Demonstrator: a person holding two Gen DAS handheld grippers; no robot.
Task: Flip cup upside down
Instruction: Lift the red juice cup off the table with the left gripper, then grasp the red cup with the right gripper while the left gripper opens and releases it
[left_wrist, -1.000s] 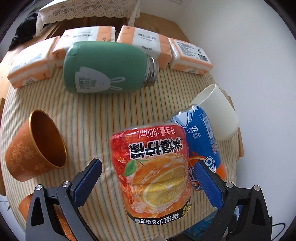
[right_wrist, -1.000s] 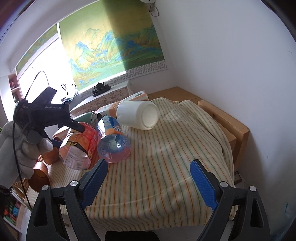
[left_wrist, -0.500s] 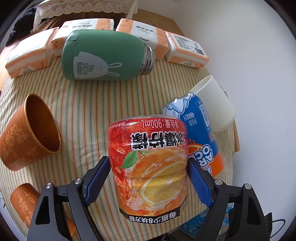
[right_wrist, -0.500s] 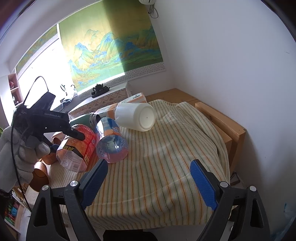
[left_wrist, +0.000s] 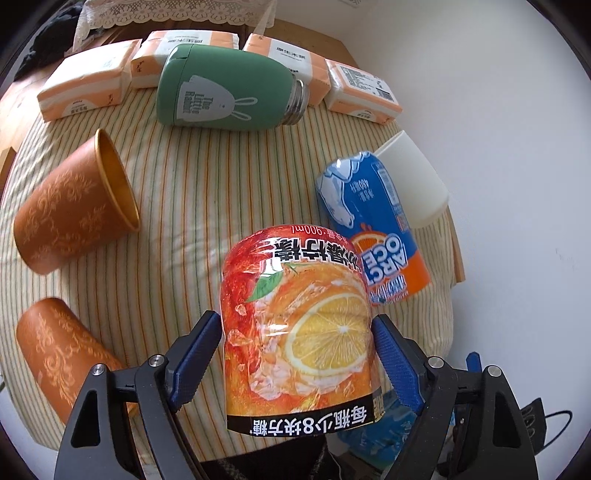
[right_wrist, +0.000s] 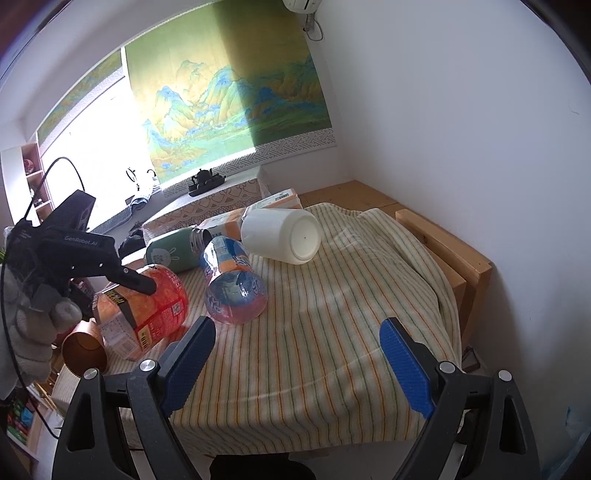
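The orange-label cup, printed with a lemon slice and upside-down black text, lies on its side on the striped cloth, long axis pointing away from the left gripper, whose 2 blue pads press its flanks. Beside it lies a blue bottle, then a white cup. The right gripper hangs wide apart, holding nothing.

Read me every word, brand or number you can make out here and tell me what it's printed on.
"The Little Rabbit": green flask.
"900mL": orange drink bottle, upside down; its Chinese print shows but I leave it unread.
"ARCTIC OCE…": blue bottle, partly hidden.
"GenRobot.AI": left gripper.
Tissue packs: too small.
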